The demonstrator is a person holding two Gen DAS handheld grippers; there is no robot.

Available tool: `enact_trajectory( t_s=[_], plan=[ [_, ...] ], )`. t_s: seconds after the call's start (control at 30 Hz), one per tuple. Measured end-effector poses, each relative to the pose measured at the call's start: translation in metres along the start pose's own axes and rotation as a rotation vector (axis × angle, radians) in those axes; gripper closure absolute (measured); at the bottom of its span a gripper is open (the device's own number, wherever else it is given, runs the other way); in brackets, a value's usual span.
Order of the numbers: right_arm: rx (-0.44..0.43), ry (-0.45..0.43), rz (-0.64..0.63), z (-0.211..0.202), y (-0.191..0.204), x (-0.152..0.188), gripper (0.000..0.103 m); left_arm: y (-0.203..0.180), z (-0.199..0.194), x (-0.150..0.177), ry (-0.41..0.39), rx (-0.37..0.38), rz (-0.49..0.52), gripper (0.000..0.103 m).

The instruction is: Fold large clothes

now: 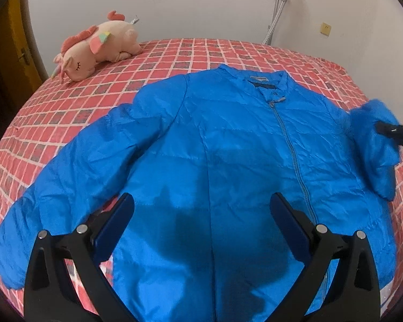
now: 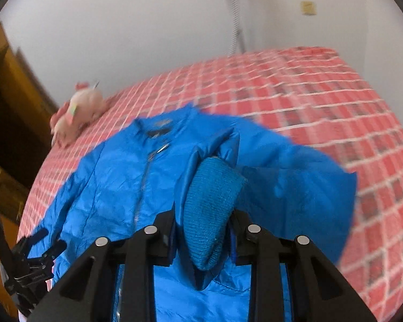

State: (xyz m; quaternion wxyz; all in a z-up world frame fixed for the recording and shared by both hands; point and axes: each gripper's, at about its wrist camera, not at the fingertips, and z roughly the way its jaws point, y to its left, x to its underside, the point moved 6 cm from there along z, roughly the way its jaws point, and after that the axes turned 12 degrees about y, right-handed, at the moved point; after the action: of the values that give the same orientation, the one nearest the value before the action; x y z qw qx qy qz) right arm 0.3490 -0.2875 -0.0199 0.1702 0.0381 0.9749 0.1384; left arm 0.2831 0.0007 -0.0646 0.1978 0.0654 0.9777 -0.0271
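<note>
A bright blue zip-up jacket [image 1: 228, 139] lies front-up on the bed, collar toward the wall. Its left sleeve [image 1: 67, 174] stretches flat toward the near left. My left gripper [image 1: 201, 198] hovers open over the jacket's lower body, nothing between its fingers. My right gripper [image 2: 202, 214] is shut on the knitted cuff [image 2: 212, 204] of the other sleeve, which is lifted and carried over the jacket's body [image 2: 107, 182]. In the left wrist view that raised sleeve [image 1: 373, 145] hangs from the right gripper [image 1: 389, 131] at the right edge. The right wrist view is blurred.
The bed wears a red checked sheet [image 1: 201, 51]. A pink plush unicorn [image 1: 94, 51] lies at the far left corner. A white wall with a hose [image 1: 279, 5] stands behind the bed. A wooden door [image 1: 13, 40] is on the left.
</note>
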Motion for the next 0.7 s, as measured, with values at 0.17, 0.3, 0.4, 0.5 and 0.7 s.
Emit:
enact_trajectory(
  t_s=[0.17, 0.3, 0.4, 0.5, 0.7],
  plan=[
    [-0.066, 0.114, -0.059, 0.050, 0.023, -0.004, 0.071, 0.000, 0.009, -0.008, 0.015, 0.006, 0.004, 0.003],
    [-0.234, 0.137, -0.107, 0.046, 0.031, -0.001, 0.054, -0.003, 0.010, -0.013, 0.021, 0.024, 0.014, 0.003],
    [-0.360, 0.100, -0.129, 0.022, 0.029, 0.000, 0.051, -0.011, 0.009, -0.018, 0.031, 0.056, 0.016, 0.003],
    [-0.297, 0.033, -0.101, -0.001, 0.007, 0.000, 0.051, -0.031, 0.010, -0.024, 0.053, 0.116, 0.036, 0.003],
    [-0.048, -0.109, 0.064, -0.031, -0.074, 0.003, 0.051, -0.094, 0.039, -0.041, 0.158, 0.223, 0.110, 0.003]
  ],
)
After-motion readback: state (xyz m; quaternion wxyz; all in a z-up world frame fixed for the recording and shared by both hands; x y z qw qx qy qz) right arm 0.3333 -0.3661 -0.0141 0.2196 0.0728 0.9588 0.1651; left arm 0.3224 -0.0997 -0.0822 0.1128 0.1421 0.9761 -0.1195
